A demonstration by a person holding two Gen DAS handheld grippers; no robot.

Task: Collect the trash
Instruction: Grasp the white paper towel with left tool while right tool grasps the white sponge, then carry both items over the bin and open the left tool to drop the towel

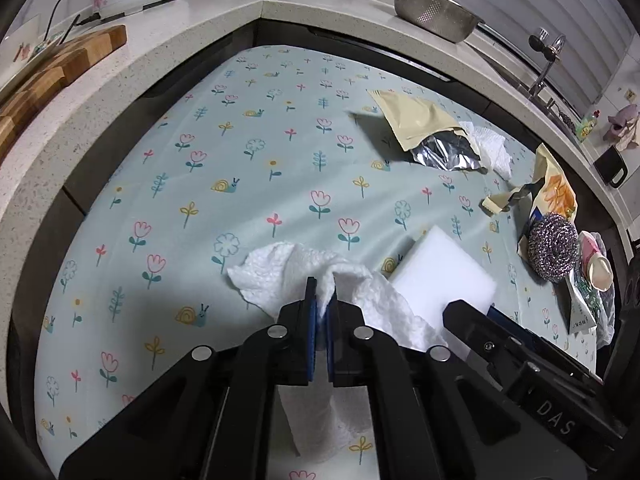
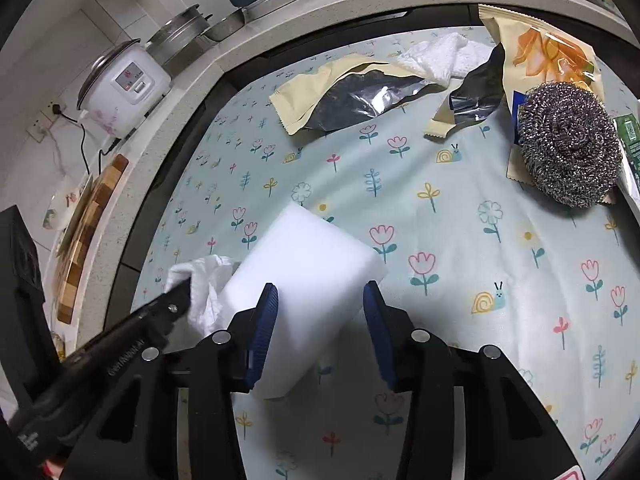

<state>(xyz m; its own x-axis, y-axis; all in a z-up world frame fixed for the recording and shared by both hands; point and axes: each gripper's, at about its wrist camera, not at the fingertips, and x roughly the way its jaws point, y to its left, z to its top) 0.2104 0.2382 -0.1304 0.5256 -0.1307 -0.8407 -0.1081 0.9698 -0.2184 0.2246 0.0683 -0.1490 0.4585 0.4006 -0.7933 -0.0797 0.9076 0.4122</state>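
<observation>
2 grippers work at the bottom of both views. In the left wrist view the left gripper (image 1: pixel 322 312) is clenched on a crumpled white paper towel (image 1: pixel 288 276) at lower centre, its blue pads pinching a fold so the loose sheet can be lifted as 1 piece.

In the right wrist view the right gripper (image 2: pixel 320 328) straddles 1 white foam sponge block (image 2: pixel 308 280) at lower centre. The left pad lies against the block; the right pad seems just clear, so I judge it not yet gripped.

Further up, at the right edge, 1 steel wool scourer (image 2: pixel 570 144) sits on an orange-printed wrapper (image 2: pixel 548 52). Toward the top lie 1 cream foil pouch (image 2: pixel 348 96), torn open, and a 2nd paper towel wad (image 2: pixel 444 56), all on the flowered tablecloth (image 2: pixel 460 240), probably awaiting pickup.

Beyond, on the counter at upper left, stands 1 rice cooker (image 2: pixel 124 88).
</observation>
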